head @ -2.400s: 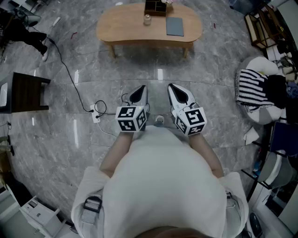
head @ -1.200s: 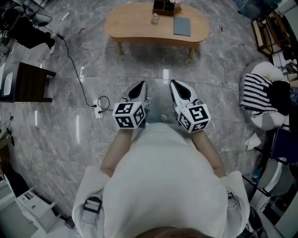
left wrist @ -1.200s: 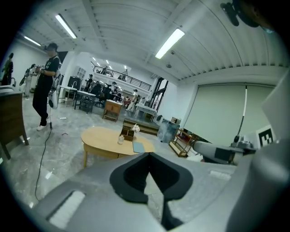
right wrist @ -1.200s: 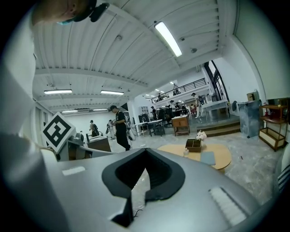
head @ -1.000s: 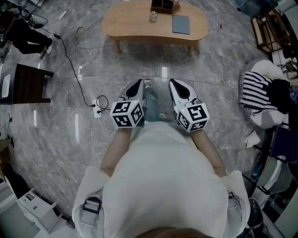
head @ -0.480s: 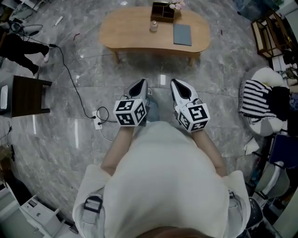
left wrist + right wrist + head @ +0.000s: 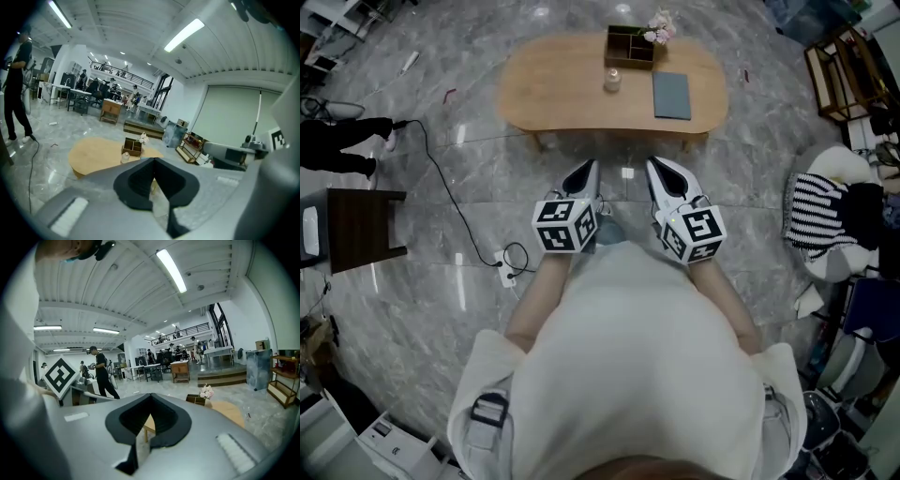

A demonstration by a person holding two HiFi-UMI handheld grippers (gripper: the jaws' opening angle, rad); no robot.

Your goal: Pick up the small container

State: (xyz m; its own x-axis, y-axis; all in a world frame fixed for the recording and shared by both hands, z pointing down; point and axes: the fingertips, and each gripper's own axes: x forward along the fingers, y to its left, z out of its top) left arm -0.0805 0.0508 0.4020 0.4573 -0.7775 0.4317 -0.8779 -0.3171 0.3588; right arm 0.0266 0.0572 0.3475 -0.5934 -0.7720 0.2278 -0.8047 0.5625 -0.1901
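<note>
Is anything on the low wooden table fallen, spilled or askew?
Nothing stands out: the small pale jar stands upright on the oval wooden table, near the dark wooden box and the flat grey-blue pad.

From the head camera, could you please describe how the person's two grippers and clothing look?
Both the left gripper and right gripper are pale grey tapered shells with black jaw linings, each carrying a white cube of black square markers. The person wears a white top.

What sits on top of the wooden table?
A small container, a dark divided box with pink flowers at its corner, and a flat grey-blue pad. The box's contents under the flowers are hidden.
</note>
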